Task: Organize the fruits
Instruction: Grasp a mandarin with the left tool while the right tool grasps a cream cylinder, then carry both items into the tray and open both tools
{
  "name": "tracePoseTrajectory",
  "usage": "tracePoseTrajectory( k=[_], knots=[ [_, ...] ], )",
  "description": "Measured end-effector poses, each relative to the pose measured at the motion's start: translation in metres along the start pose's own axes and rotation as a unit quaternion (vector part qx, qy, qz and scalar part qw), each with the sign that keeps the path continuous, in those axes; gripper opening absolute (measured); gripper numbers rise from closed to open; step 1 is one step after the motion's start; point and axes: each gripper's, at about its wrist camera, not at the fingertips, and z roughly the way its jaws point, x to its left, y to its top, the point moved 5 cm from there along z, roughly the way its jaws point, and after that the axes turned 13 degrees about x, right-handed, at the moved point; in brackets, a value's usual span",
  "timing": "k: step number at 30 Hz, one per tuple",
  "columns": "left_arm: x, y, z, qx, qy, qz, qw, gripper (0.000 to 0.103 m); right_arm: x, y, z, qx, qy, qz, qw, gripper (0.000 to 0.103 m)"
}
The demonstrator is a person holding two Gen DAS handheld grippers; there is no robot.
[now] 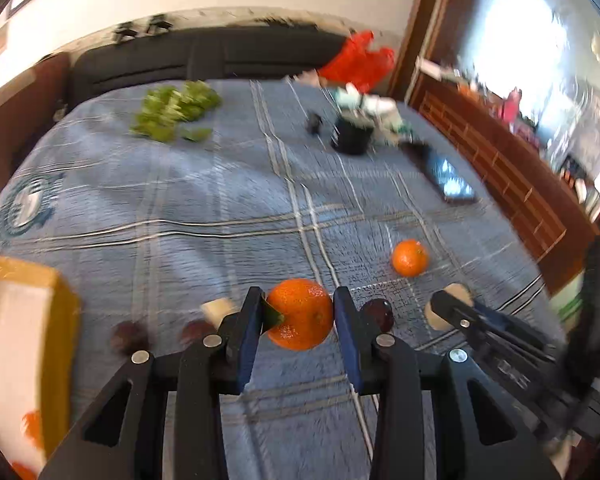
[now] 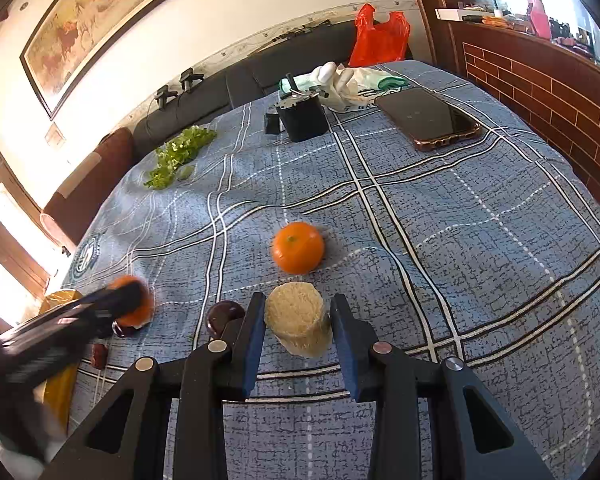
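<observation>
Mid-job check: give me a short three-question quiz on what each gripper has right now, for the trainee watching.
1. True or false: the left gripper is clamped on a round orange fruit with a green leaf.
2. What sits between the fingers of the right gripper? A) a pale fibrous cylinder B) a dark phone C) a green leafy bunch
3. Fill in: outside both grippers, ___ round orange fruit lies loose on the blue checked cloth.

Key: 1 true; 2 A; 3 one, the loose orange fruit just beyond the cylinder.
</observation>
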Motion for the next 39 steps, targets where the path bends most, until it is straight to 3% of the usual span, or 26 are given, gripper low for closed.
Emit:
tracePoseTrajectory(
  k=[6,12,15,18,21,27,32,39],
  knots=[
    [0.066,-0.031,-0.083,-0.063,0.025,-0.086,0.994,0.035,0.006,-0.001,-0.001,-0.007,-0.003,-0.009,1.0,0.035],
    [0.153,-0.081,-0.131,-0.089,0.085,-0.18,0.9759,0.035,0.018,-0.004,-0.004,-0.018,-0.016,-0.024,0.999,0.035],
    [0.192,-0.101,-0.146,-0.095,0.105,-0.221,0.9649,0.035,0.043,-0.012,-0.01,-0.004,0.006,-0.039,0.999,0.036],
    [0.22,-0.118,-0.153,-0.098,0.108,-0.258,0.9552,0.035,0.092,-0.024,-0.019,0.012,0.049,-0.082,0.995,0.036],
    [0.238,-0.129,-0.158,-0.101,0.117,-0.276,0.9486,0.035,0.154,-0.04,-0.024,0.039,0.098,-0.138,0.985,0.036],
    [0.276,-0.15,-0.158,-0.092,0.164,-0.303,0.9344,0.035,0.274,-0.101,-0.008,0.114,0.161,-0.264,0.944,0.037],
    [0.297,-0.161,-0.146,-0.073,0.142,-0.324,0.9326,0.035,0.333,-0.146,0.019,0.141,0.142,-0.333,0.921,0.037],
    [0.32,-0.178,-0.145,-0.074,0.1,-0.361,0.9243,0.036,0.347,-0.179,0.031,0.139,0.089,-0.384,0.908,0.037]
  ],
)
